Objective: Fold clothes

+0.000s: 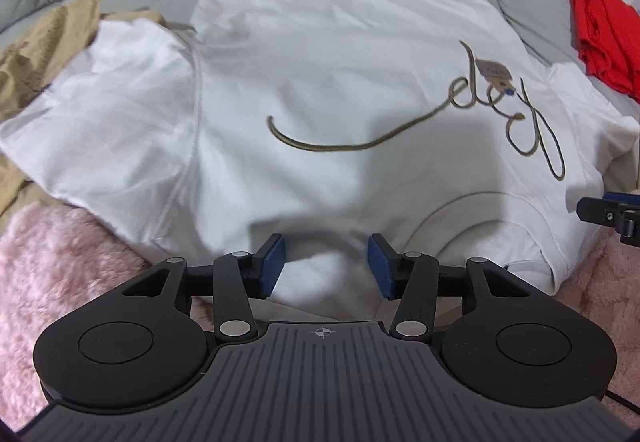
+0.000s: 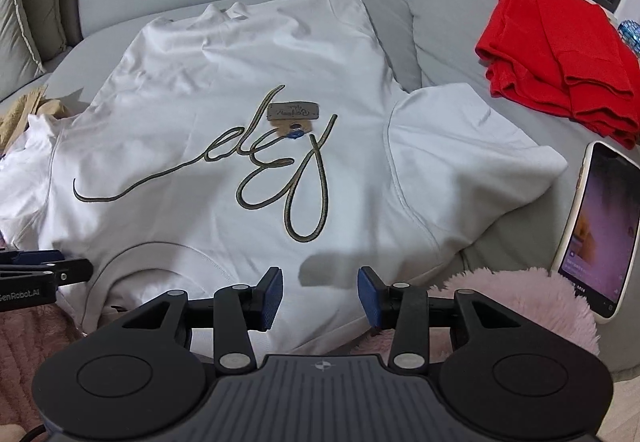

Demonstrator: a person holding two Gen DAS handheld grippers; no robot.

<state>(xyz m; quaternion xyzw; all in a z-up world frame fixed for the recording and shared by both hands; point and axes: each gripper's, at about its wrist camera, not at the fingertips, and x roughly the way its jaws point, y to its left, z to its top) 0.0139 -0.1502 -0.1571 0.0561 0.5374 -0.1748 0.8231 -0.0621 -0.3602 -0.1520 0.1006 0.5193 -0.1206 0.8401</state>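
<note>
A white T-shirt (image 1: 320, 61) (image 2: 208, 89) with gold cursive stitching (image 2: 288, 169) and a hang tag (image 2: 294, 111) lies front up on the grey couch, its neckline (image 1: 472, 222) nearest me. My left gripper (image 1: 326, 266) is open over the near shoulder edge. A low ridge of shirt fabric lies between its pads (image 1: 272, 266), which stand clear of it. My right gripper (image 2: 320, 294) is open above the other near shoulder, with nothing gripped. Each gripper shows at the edge of the other's view: the right gripper (image 1: 612, 215) and the left gripper (image 2: 40, 270).
A folded red garment (image 2: 560, 61) lies at the right on a grey cushion (image 2: 452, 21). A phone (image 2: 600, 230) leans at the right edge. A pink fluffy blanket (image 1: 60, 282) (image 2: 516, 302) lies under the shirt's near edge. A tan garment (image 1: 48, 41) sits left.
</note>
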